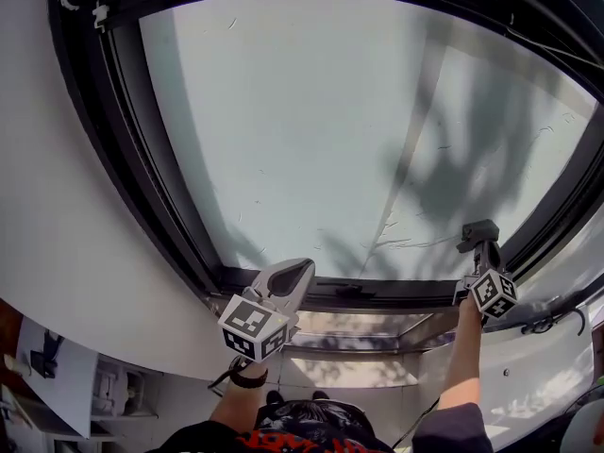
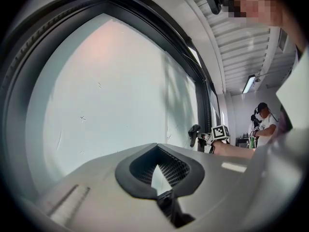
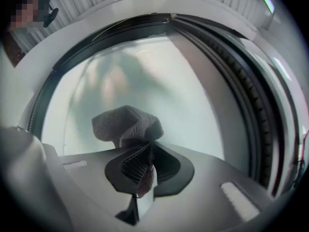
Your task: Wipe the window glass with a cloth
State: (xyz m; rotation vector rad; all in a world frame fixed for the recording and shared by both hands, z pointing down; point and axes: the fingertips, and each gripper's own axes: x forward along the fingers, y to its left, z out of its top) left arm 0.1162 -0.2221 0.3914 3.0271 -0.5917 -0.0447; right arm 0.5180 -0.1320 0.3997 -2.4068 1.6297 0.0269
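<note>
Head view, hazards, as judged from the room:
- The window glass [image 1: 311,121] sits in a dark frame [image 1: 156,177], with fine streaks and specks low on the pane.
- The cloth [image 1: 479,231] is up near the pane's lower right corner, close to the frame. Whether it presses on the glass cannot be told.
- Slip: only a narrow fold of the cloth seems to be pinched. Drag across the glass could pull it out of the jaws.
- Scratch: if the bunched part folds aside, the hard jaw tips might meet the pane.
- Snag: a stroke started this close to the frame could catch the cloth on its edge.
- Missed area: most of the pane lies well apart from the cloth, up and to the left, so a long reach is likely needed and pressure may fade.

Right gripper view, tool:
- The right gripper [image 3: 145,161] has its jaws closed on the cloth [image 3: 126,124].
- A grey knitted wad stands above the jaw tips, and a small tail hangs down between the pads.
- The glass fills the background.

Left gripper view, second tool:
- The left gripper [image 2: 159,167] has its jaws drawn together with nothing between them.
- It is held low before the pane and does not appear to touch it.
- It looks idle at the bottom edge of the frame.
</note>
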